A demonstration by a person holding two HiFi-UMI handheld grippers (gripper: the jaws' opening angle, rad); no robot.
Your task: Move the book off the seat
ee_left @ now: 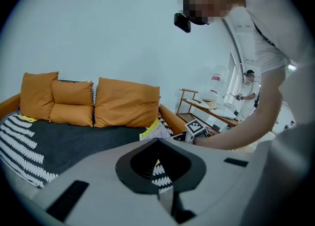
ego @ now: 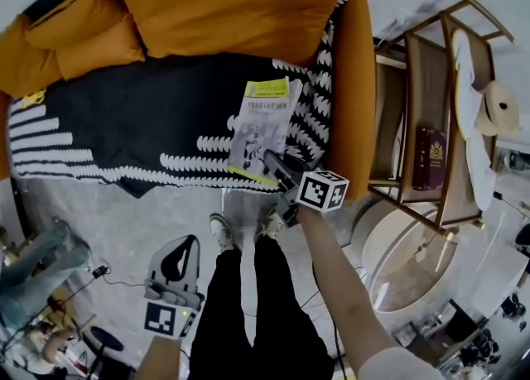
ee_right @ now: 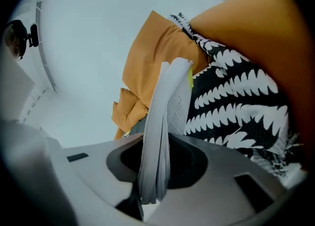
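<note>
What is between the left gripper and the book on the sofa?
In the head view, grey floor, one white shoe and the blanket's hanging edge lie between the left gripper and the book.

Head view looks steeply down; both gripper views face the sofa.

Orange cushions. Black seat cover, white fern-leaf bands along edges. Pale grey-white book, yellow strip at far end. Black-white squares on marker cube. Dark red volume on right shelf.
</note>
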